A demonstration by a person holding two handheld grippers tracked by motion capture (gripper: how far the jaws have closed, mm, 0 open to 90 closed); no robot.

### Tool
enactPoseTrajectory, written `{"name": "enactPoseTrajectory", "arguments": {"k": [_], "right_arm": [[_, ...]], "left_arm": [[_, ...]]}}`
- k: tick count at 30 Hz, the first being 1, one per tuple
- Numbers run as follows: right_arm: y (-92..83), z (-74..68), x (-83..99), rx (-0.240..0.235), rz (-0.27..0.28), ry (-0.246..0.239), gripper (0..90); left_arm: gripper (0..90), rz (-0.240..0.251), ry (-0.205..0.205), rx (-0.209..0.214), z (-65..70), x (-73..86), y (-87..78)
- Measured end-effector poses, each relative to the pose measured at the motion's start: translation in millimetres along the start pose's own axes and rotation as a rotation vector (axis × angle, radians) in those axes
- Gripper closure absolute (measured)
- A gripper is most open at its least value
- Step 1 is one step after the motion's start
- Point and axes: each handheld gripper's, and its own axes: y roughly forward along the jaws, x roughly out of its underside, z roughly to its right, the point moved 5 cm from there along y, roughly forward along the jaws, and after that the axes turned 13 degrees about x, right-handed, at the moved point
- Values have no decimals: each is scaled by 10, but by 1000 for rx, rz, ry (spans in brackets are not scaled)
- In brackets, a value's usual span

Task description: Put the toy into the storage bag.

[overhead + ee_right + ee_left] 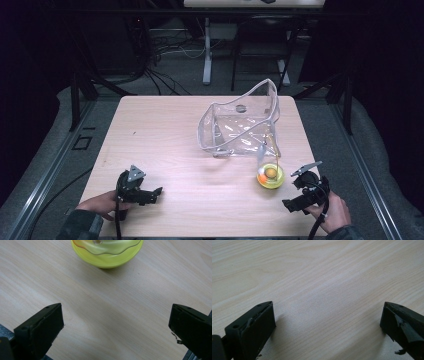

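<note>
A clear plastic pouch [243,122] stands open in the middle-right of the wooden table [165,145]. In front of it sits a small yellow-green round container [270,176] with something orange inside; its yellow-green base [107,255] lies just ahead of the right gripper's jaws. My right gripper [299,192] rests open near the table's front right corner, close beside that container, nothing between its jaws. My left gripper [150,195] lies open at the front left, over bare wood [327,290].
Dark stands, cables and a table leg fill the floor beyond the far edge. Metal rails run along both sides of the table. A person's hands [332,212] come in at the bottom.
</note>
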Motion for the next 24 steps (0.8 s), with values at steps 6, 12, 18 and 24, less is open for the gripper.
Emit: {"name": "enactPoseTrajectory", "arguments": {"k": [6,12,18,24], "right_arm": [[14,-7,-2,1,-11,4,0],[-2,-16,-21,-5,-4,0,0],[-35,-20,-62,-8,7,-4,0],[-67,4,-123,1,4,-21,0]], "left_arm": [[0,0,0,0,0,0,0],[0,1,0,1,0,0,1],[0,1,0,1,1,1,1],[0,2,-1,-1,1,1,2]]}}
